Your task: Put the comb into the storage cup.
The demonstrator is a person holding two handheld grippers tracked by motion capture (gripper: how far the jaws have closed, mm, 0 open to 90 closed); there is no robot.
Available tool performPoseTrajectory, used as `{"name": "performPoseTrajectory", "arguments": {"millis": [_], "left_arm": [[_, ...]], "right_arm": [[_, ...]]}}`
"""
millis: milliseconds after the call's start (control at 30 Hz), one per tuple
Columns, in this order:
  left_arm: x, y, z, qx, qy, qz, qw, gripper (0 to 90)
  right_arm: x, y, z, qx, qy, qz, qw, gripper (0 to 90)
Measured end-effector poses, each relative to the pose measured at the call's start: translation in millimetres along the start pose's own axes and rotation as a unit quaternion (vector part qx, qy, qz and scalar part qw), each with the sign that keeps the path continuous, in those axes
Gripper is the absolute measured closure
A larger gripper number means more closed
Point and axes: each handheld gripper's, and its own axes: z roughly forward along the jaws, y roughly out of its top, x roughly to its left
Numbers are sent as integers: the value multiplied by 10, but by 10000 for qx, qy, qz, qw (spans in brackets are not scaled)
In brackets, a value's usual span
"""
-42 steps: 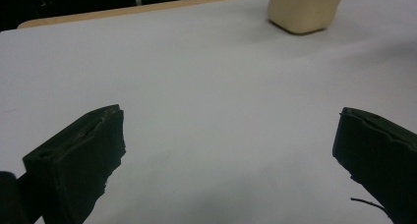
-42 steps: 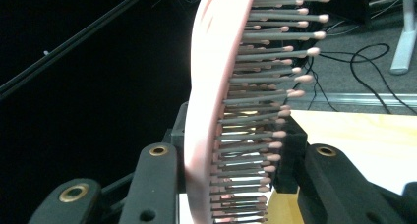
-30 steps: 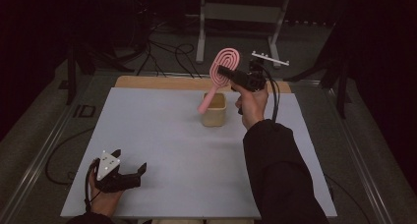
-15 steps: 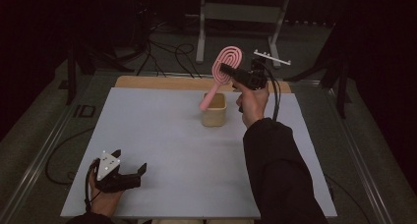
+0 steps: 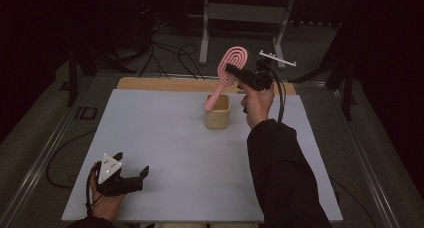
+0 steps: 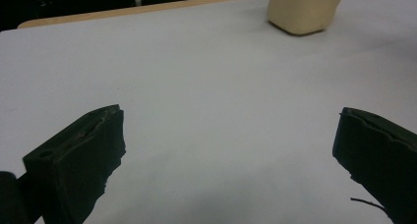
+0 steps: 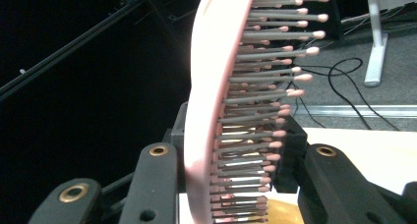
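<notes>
While the right tool (image 5: 235, 72) is held up high over the far side of the pale worktop (image 5: 165, 138) in the high view, it pinches a pink hairbrush (image 5: 227, 75) by the round head. The brush hangs at a slant, and its handle tip points down into a small tan cup (image 5: 217, 114) that stands on the worktop. I cannot tell if the tip touches the cup. The left tool (image 5: 131, 180) rests at the near left corner of the worktop, in the person's left hand (image 5: 102, 200), and its jaws are spread with nothing between them. In the left gripper view, the two black jaws stand wide apart over the bare worktop (image 6: 206, 111), and the tan cup (image 6: 304, 10) sits far off at the top. In the right gripper view, the hairbrush (image 7: 211, 111) stands between the two jaws, squeezed by them, with its pink back to the left and its grey bristles (image 7: 265, 86) with pink tips sticking out to the right.
</notes>
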Motion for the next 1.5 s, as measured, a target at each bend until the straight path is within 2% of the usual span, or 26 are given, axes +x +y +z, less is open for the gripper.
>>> {"name": "performPoseTrajectory", "arguments": {"millis": [1500], "left_arm": [[-2, -1, -1, -3, -11, 1, 10000, 1]], "right_arm": [[-183, -67, 25, -212, -302, 192, 9991, 636]]}}
